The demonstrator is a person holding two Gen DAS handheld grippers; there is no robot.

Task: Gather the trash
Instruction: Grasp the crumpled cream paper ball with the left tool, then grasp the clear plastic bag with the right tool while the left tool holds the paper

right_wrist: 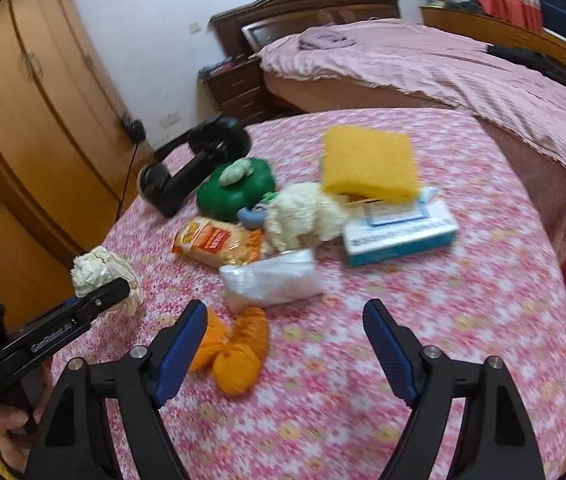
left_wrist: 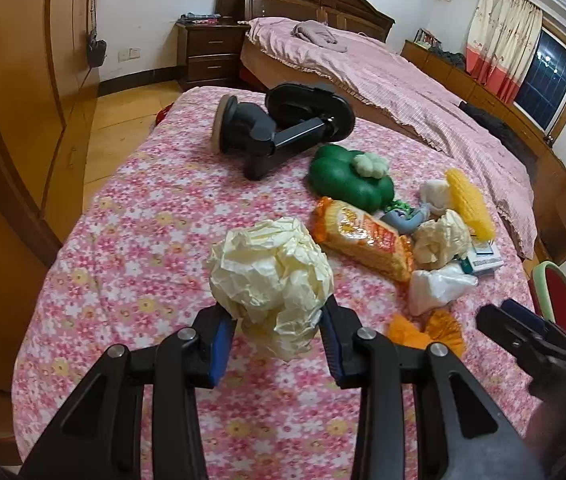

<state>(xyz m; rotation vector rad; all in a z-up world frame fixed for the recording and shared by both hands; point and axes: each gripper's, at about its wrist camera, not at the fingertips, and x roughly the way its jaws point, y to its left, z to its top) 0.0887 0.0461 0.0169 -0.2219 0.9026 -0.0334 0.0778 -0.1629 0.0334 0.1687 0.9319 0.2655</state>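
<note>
**Left has a paper wad, right is open over the orange piece**

Landmark: snack packet [left_wrist: 363, 240], orange wrapper, mid-table on the pink floral cloth [left_wrist: 131, 248].

- Left gripper [left_wrist: 277, 344]: jaws pinched on the crumpled cream paper ball [left_wrist: 271, 268], pads biting its lower half. Ball sits on the near-left side of the snack packet, apart from the pile. Can't tell whether it's lifted or touching the cloth. Low grip probably because the wad is soft and squashes; it gives the pads more bulk to bite.
- Right gripper [right_wrist: 285, 344]: jaws wide, holding nothing. Hovers nearer the camera than the snack packet, with the orange bundle [right_wrist: 235, 356] just inside its left finger. Looks like that's the next pick, but off-centre, so it needs shifting left before closing.
- Rest of the trash is bunched right of the packet: clear plastic bag [right_wrist: 271, 280] just in front of it, second crumpled paper wad [right_wrist: 303, 216] beside it.
- Likely not trash: green plush [left_wrist: 347, 180] behind the packet, yellow sponge [right_wrist: 369, 164] and tissue box [right_wrist: 399, 232] further right, black suction mount [left_wrist: 279, 128] at the far side.
- No bin in either view.
</note>
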